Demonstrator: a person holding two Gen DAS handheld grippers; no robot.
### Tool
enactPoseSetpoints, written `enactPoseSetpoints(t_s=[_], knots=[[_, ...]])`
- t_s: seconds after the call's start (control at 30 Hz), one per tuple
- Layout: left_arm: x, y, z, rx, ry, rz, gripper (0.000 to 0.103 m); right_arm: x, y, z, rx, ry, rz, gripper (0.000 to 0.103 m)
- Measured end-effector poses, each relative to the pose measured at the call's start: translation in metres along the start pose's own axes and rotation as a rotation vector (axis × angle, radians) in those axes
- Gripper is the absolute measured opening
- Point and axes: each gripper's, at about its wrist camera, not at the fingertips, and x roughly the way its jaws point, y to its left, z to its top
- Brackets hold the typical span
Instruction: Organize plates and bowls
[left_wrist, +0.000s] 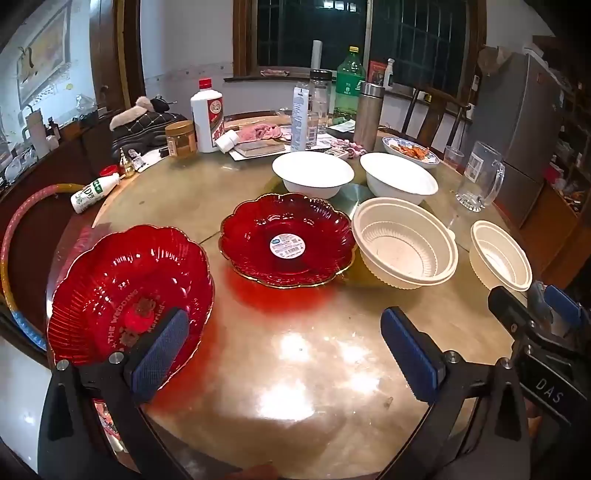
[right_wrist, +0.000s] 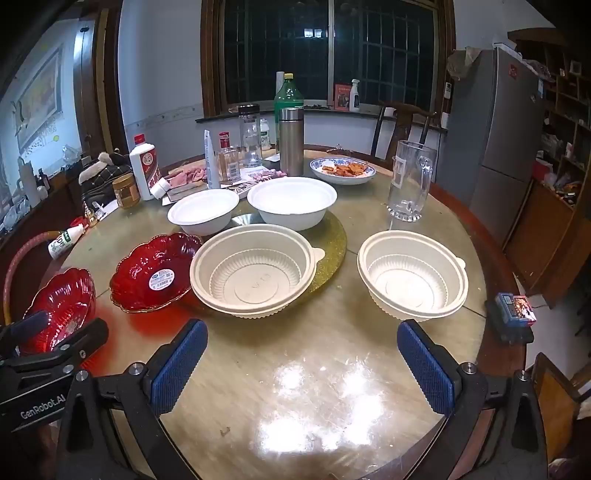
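Note:
Two red scalloped plates sit on the round table: one at the near left (left_wrist: 129, 291) (right_wrist: 61, 306), one with a sticker at the centre (left_wrist: 288, 240) (right_wrist: 155, 273). Two ribbed cream plastic bowls stand to the right, a larger one (left_wrist: 404, 243) (right_wrist: 255, 269) and another (left_wrist: 500, 254) (right_wrist: 412, 278). Two smooth white bowls stand behind, one on the left (left_wrist: 313, 174) (right_wrist: 203, 211) and one on the right (left_wrist: 399, 179) (right_wrist: 291, 201). My left gripper (left_wrist: 288, 358) is open and empty, its left finger over the near red plate's edge. My right gripper (right_wrist: 303, 373) is open and empty above bare table.
A glass mug (left_wrist: 480, 181) (right_wrist: 410, 181), a dish of food (right_wrist: 343, 170), a steel flask (right_wrist: 291, 142), bottles and jars crowd the far side. A small white bottle (left_wrist: 94, 192) lies at the left edge. A fridge (right_wrist: 495, 140) stands at the right.

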Motion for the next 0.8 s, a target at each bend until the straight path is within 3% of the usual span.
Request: enactPoseSetpoints(t_s=[0.4,0.43,0.8], knots=[[0.004,0.01,0.006,0.015,0.038,-0.037,0.103,-0.002,0.002,0.001,-0.003,-0.018,-0.001,0.103],[0.0,0.005,-0.001,0.005,0.012,0.007,0.103,-0.002,0.001,0.001,-0.004,-0.018,-0.002,0.103],[-0.011,0.004,-0.001,-0.001,-0.001,0.016,0.103,0.001,0.002,0.001,-0.007,-0.007,-0.005,0.103]])
